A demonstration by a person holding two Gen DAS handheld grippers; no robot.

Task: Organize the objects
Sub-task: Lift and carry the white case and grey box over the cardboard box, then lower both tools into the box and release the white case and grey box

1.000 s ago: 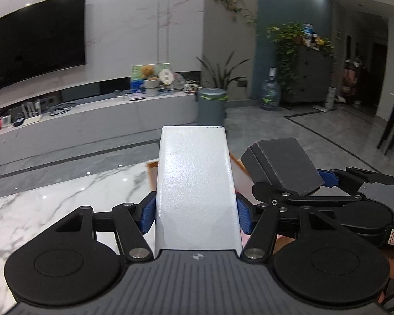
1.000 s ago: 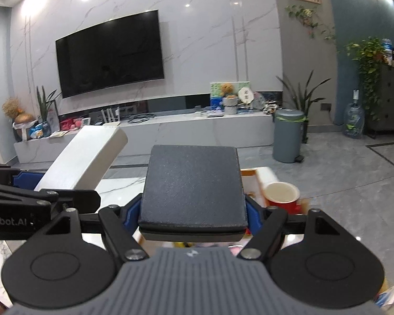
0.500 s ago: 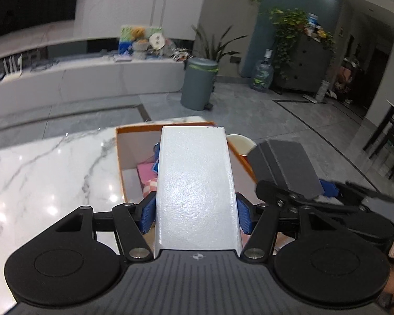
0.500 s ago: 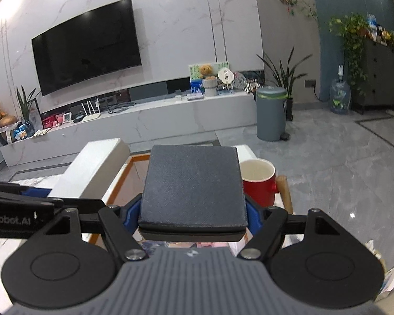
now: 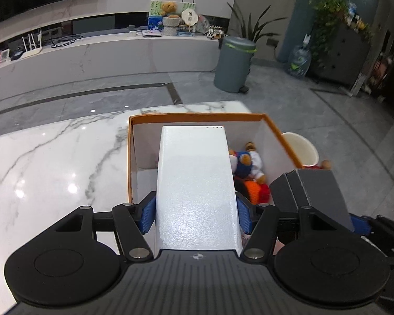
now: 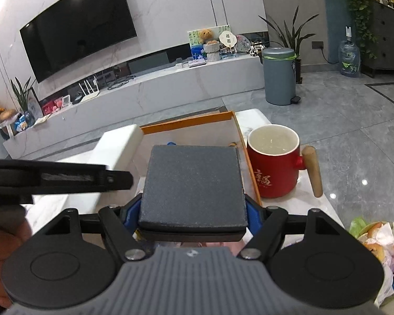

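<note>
Marble counter carries orange-rimmed box at its far edge. White box clenched between blue pads of left tool, held over orange-rimmed box. Dark grey box clamped in right tool, over same box's right side. Red mug just outside right wall. Plush toy lies inside.
</note>
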